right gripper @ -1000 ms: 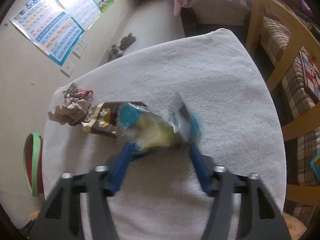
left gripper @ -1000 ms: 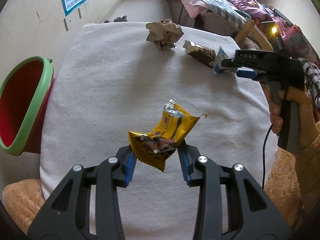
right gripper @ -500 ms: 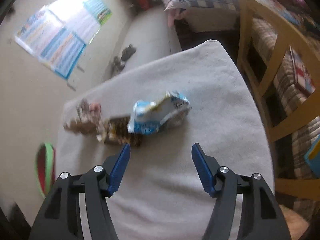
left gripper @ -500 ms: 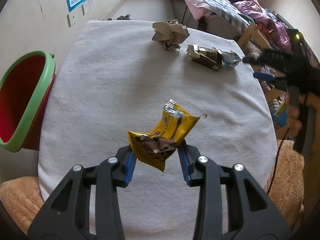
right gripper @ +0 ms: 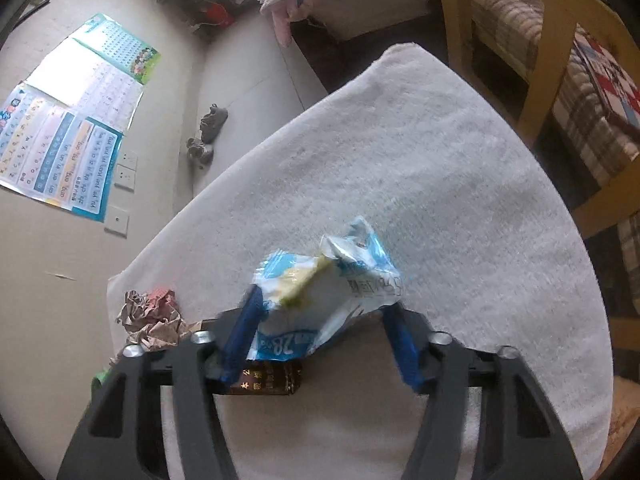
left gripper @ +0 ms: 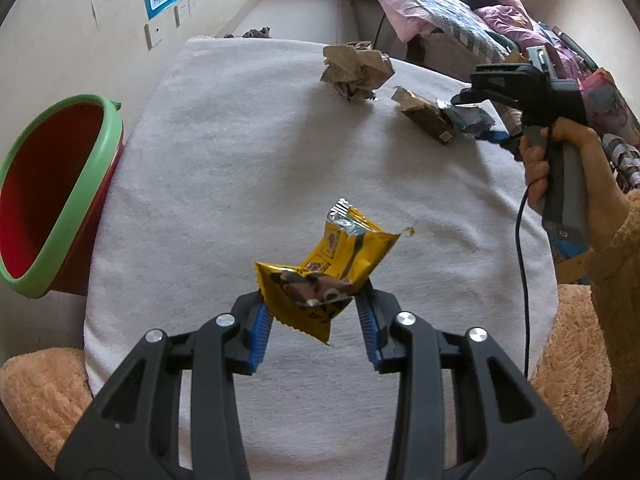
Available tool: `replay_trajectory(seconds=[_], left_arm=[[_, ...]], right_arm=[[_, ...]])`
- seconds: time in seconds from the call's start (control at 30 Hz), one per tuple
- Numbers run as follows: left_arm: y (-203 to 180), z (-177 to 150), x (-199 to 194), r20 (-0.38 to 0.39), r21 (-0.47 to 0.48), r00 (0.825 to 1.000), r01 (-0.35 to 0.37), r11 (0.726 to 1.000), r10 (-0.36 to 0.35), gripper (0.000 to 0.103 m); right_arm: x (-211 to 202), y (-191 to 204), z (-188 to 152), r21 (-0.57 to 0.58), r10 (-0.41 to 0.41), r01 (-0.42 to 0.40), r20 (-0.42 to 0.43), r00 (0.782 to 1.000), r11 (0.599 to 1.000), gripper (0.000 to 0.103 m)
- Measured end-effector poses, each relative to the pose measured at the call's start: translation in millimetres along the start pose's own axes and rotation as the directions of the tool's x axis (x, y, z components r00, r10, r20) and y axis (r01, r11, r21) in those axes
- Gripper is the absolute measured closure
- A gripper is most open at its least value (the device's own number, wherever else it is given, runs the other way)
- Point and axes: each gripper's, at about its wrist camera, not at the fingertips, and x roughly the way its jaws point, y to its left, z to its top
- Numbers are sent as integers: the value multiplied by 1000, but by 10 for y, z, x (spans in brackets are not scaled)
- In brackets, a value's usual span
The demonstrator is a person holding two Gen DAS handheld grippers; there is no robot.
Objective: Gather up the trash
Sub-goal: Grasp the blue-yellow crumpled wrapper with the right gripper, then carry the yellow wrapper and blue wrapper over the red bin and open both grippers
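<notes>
My left gripper [left gripper: 314, 326] is shut on a yellow snack wrapper [left gripper: 328, 268] and holds it above the white towel-covered table [left gripper: 240, 168]. My right gripper [right gripper: 324, 336] is closed around a blue and white wrapper [right gripper: 324, 300]; the same gripper [left gripper: 486, 118] also shows in the left wrist view at the table's far right. A brown carton [left gripper: 426, 118] lies beside it and shows under the right gripper [right gripper: 266, 380]. A crumpled brown paper ball [left gripper: 356, 70] lies at the far side, and appears in the right wrist view [right gripper: 150, 320].
A red bin with a green rim [left gripper: 48, 196] stands at the table's left edge. A wooden chair [right gripper: 520, 60] and a bed [left gripper: 440, 12] are beyond the right side. Plush orange cushions [left gripper: 576, 360] flank the near edge.
My right gripper was open half a second ago with the blue and white wrapper beyond it; now its fingers have closed on the wrapper. My left gripper still holds the yellow wrapper.
</notes>
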Motion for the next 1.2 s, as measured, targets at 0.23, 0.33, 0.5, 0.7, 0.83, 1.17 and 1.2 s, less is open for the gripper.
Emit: replay_trajectory(seconds=[0.23,0.33,0.5,0.7,0.83,1.17,1.2], left_arm=[[-22,4,38,-7,7,1000,17,1000,-17,66],[-7,0,36,-3,4,1000,24,1000,-24,63],[4,-11,56,-1,-6,999,38,999,-38,52],[11,-63,75,-7,-8,999,48,999,-48,36],[9,-85,116,-14,-5,999,40,999,-40,36],[-5,-29,345,-43,29,999,-16,999,17,49],[-10,-32,365,-55,31,998,-15,999,16,60]], right_arm=[[-224,-71,-54,-9,107,-107,-3,994,994,78],[-445,-143,-196,-16,162,-163,-18,987,987,78],[-757,-78,-640,-158,158,-164,-46,986,974,78],[-860,48,-1320,-349,89,-108,-71,994,931,78],[-882,145,-1564,-403,88,-106,-64,994,909,78],[-954,326,-1787,-475,104,-111,-42,994,873,78],[-962,328,-1804,-477,106,-113,-41,994,872,78]])
